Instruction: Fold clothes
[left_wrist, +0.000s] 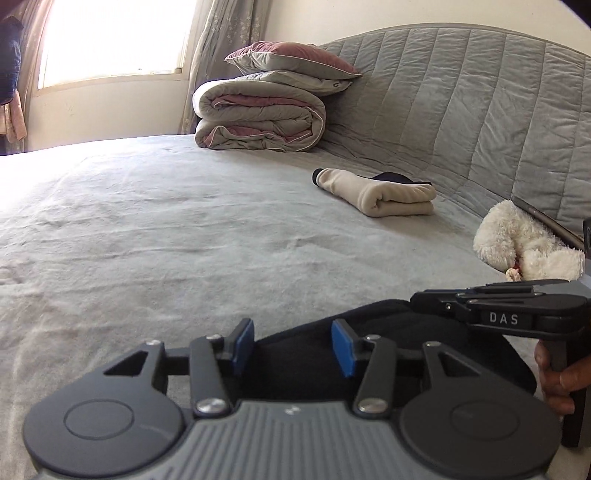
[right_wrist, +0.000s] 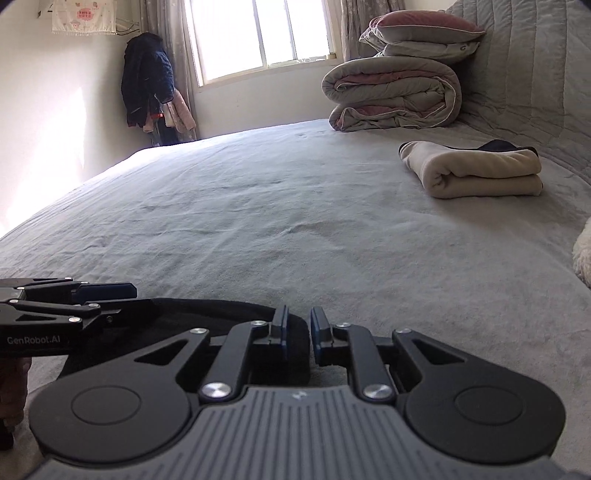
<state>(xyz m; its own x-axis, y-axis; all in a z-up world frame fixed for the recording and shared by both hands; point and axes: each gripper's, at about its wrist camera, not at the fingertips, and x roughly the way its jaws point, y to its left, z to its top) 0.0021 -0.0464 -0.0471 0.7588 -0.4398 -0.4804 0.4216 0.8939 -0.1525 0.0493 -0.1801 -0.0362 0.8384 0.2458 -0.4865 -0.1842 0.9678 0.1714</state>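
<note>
A bedroom is shown, with a wide bed covered by a pale grey sheet and backed by a quilted grey headboard. A bright window is set in the far wall, and dark clothes are hung in the corner beside it. A folded duvet is stacked near the headboard, with two pillows laid on top. A folded cream garment is laid on the sheet well apart from the duvet, with a dark item partly hidden behind it. A white plush toy is seen at the bed's right edge.

A folded black garment is laid on the near part of the bed, directly under both tools. The left tongs are spread apart above it, their blue pads clear of the cloth with nothing pinched. The right tongs are parted only narrowly at the garment's right edge; no cloth is seen caught between their pads. A hand is wrapped around the right tool's handle.
</note>
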